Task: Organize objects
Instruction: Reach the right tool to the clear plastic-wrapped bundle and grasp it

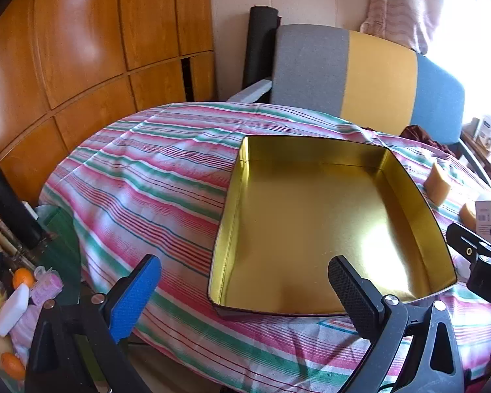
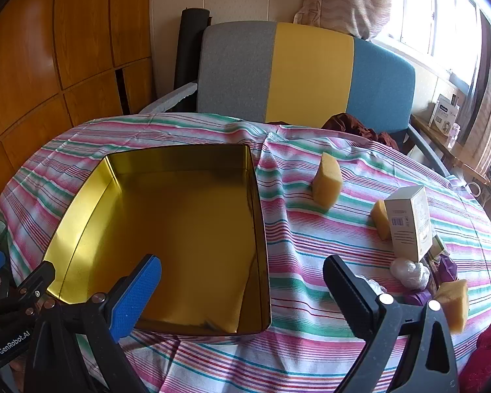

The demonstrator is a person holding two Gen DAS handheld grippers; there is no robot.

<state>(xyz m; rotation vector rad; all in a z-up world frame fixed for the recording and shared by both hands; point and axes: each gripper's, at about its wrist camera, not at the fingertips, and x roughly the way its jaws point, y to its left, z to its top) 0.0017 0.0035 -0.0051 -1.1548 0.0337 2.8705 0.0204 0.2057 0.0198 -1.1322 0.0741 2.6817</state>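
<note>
An empty gold metal tin (image 1: 311, 229) lies open on the striped tablecloth; it also shows in the right wrist view (image 2: 167, 222). My left gripper (image 1: 245, 294) is open and empty above the tin's near edge. My right gripper (image 2: 242, 294) is open and empty over the tin's near right corner. To the right of the tin lie a yellow sponge (image 2: 327, 181), a second sponge (image 2: 380, 218) behind a white carton (image 2: 409, 222), a third sponge (image 2: 453, 304), and a clear wrapped ball (image 2: 409, 271). In the left wrist view a sponge (image 1: 438, 183) and the carton (image 1: 483, 216) show at the right.
A grey, yellow and blue chair (image 2: 304, 72) stands behind the table. Wooden cabinets (image 1: 81, 49) fill the left. Oranges and small bottles (image 1: 23, 281) sit on a lower glass surface to the left. Purple wrapping (image 2: 448, 271) lies by the carton. A window sill with boxes (image 2: 445, 114) is far right.
</note>
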